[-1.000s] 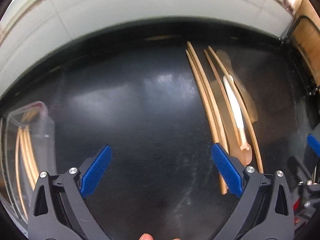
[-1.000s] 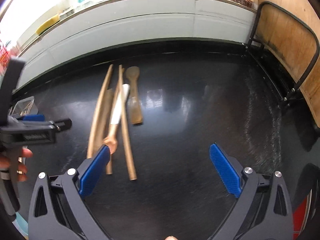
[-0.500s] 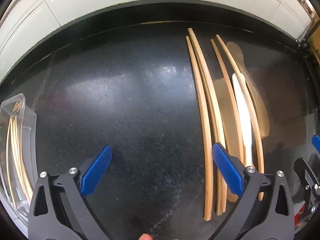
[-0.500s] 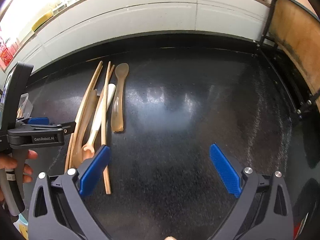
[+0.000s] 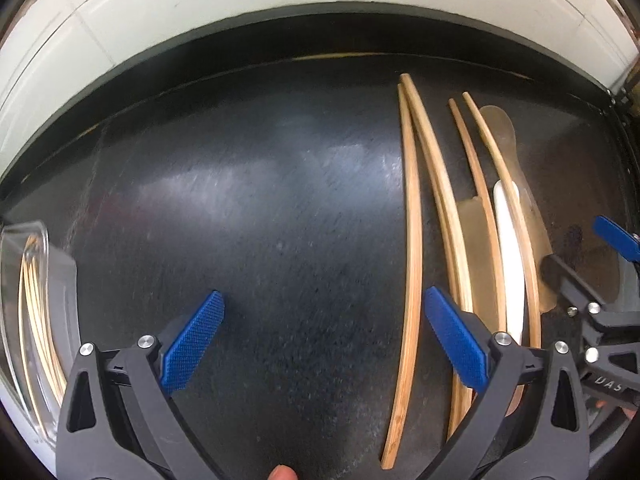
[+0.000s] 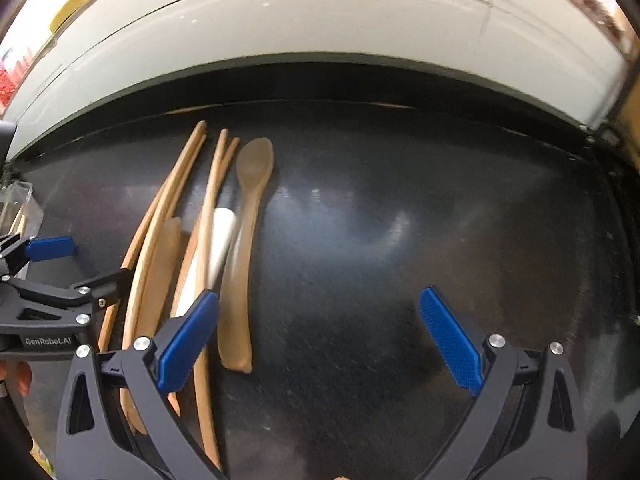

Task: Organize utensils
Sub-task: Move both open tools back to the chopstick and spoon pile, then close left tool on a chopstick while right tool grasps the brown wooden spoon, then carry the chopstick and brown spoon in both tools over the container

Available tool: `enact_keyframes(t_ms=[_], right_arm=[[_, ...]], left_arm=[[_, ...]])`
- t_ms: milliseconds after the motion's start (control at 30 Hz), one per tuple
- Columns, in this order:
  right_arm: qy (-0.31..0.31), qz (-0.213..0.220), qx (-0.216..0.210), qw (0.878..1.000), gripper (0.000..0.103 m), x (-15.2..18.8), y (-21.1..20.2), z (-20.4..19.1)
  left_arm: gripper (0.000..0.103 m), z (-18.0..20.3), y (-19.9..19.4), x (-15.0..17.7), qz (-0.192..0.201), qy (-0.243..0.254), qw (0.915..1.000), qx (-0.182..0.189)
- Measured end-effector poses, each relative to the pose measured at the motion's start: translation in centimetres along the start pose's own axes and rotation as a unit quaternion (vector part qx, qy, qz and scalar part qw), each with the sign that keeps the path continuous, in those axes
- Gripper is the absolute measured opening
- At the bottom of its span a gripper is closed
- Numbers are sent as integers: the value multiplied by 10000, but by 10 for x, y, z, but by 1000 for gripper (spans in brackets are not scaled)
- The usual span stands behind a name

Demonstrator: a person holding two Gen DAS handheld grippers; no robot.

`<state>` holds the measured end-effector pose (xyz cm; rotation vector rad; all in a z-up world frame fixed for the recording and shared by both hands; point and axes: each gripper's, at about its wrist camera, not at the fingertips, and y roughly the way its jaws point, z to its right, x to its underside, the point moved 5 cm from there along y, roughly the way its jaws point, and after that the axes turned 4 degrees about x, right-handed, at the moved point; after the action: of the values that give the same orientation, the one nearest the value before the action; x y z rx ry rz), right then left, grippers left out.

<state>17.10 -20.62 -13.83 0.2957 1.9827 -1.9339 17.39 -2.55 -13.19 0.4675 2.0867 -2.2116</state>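
Note:
Several wooden chopsticks (image 5: 412,216) lie lengthwise on the black counter, bunched with a brown spoon (image 6: 248,216) and a white-handled utensil (image 6: 220,240). My left gripper (image 5: 320,336) hangs open just left of the bunch, its right pad beside the nearest chopstick, nothing between the fingers. My right gripper (image 6: 316,336) is open too, to the right of the bunch, with its left pad over the chopsticks (image 6: 160,248) and white handle. Each gripper shows at the edge of the other's view, the left gripper (image 6: 48,280) and the right gripper (image 5: 600,280).
A clear plastic container (image 5: 36,320) holding more chopsticks stands at the far left of the counter. A pale tiled wall (image 6: 320,32) runs along the back edge. A person's hand (image 6: 16,376) grips the left tool.
Both grippers have come closer to the bunch of utensils and lower over the counter. The right gripper has shifted left toward the spoon. Both stay open.

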Motion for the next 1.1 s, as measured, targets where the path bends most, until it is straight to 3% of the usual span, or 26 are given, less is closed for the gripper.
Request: enact_keyframes(t_ms=[100, 433, 467, 500, 533, 567, 733, 900, 1100], right_arm=[[-210, 45, 172, 9996, 98, -1, 10, -5], [-309, 183, 57, 9993, 95, -19, 22, -3], [-318, 246, 34, 9992, 88, -20, 20, -3], [-429, 420, -65, 9982, 52, -20, 13, -9], [-584, 507, -103, 9970, 11, -18, 6, -15], [-627, 505, 31, 9967, 11, -15, 4, -20], [363, 265, -493, 9978, 11, -14, 2, 4], [842, 449, -745, 9926, 11, -17, -28, 15], [979, 740, -1266, 9843, 11, -24, -77, -22]], left_arm=[[98, 5, -1, -5, 127, 72, 9999, 17], [97, 19, 1, -15, 407, 258, 9988, 85], [85, 20, -2, -16, 553, 278, 9981, 82], [28, 23, -10, -18, 876, 396, 9954, 61], [11, 24, -13, -16, 987, 522, 9936, -143], [6, 29, -13, -15, 1017, 660, 9923, -237], [6, 29, -23, -9, 976, 520, 9938, 124], [6, 11, -64, -7, 1202, 241, 9915, 431], [6, -21, -108, -3, 1389, 40, 9879, 689]])
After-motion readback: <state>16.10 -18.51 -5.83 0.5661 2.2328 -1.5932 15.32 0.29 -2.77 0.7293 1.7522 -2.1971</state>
